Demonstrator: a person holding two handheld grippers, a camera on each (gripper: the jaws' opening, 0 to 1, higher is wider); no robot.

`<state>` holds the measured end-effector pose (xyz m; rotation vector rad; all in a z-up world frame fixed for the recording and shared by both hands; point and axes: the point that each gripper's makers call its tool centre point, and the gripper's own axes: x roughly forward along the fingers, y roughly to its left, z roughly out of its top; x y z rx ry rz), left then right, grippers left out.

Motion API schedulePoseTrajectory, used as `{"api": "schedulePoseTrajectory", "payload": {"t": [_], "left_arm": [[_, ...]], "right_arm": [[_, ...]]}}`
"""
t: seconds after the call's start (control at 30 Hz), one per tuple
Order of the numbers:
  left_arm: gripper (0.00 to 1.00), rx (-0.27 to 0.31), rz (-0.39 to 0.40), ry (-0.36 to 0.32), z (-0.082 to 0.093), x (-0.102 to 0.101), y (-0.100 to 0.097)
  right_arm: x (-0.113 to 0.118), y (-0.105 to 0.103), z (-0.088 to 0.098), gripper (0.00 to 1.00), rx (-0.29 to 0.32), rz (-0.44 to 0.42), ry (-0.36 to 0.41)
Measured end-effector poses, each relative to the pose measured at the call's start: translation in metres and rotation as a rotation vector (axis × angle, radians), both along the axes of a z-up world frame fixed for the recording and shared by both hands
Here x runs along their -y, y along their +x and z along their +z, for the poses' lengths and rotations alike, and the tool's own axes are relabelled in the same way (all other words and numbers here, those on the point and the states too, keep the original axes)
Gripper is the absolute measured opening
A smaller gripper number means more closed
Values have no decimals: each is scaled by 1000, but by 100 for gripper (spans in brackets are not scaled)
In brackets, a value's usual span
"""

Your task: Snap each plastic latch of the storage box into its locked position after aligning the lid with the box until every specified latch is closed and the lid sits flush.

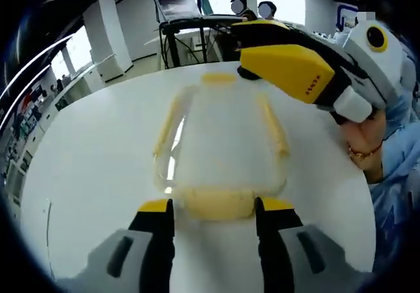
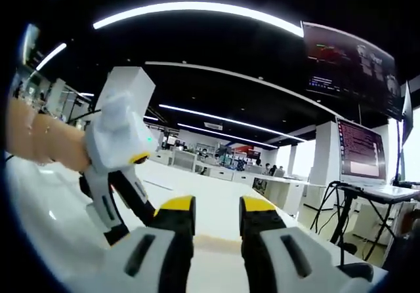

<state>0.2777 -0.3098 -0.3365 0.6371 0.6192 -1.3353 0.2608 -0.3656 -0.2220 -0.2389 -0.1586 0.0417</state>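
Storage box [image 1: 220,145] just ahead of left hand-held gripper [image 1: 213,208].

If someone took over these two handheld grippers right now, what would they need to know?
Left gripper: open, jaws either side of the near yellow latch of the clear storage box on the white table.
Right gripper: at the far end of the box, over the far latch; in its own view the jaws stand open.
Done: lid appears to sit on the box.
Left: whether any latch is snapped cannot be told; check all four.
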Motion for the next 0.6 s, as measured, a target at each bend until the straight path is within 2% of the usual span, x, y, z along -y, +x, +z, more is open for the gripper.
{"api": "schedulePoseTrajectory", "payload": {"t": [0.07, 0.33, 0.47, 0.57, 0.6], "left_arm": [[41, -20, -11, -4, -1, 2, -4], [40, -34, -2, 17, -9, -7, 3], [40, -39, -2, 30, -9, -23, 6], [40, -50, -13, 56, -9, -37, 8], [40, -48, -15, 65, -8, -41, 9]], "right_arm": [[1, -1, 0, 26, 1, -3, 2], [-3, 7, -5, 26, 0, -1, 5], [-18, 9, -5, 26, -1, 2, 8], [-20, 11, -5, 26, 1, 4, 8], [-31, 12, -5, 26, -1, 5, 4]]}}
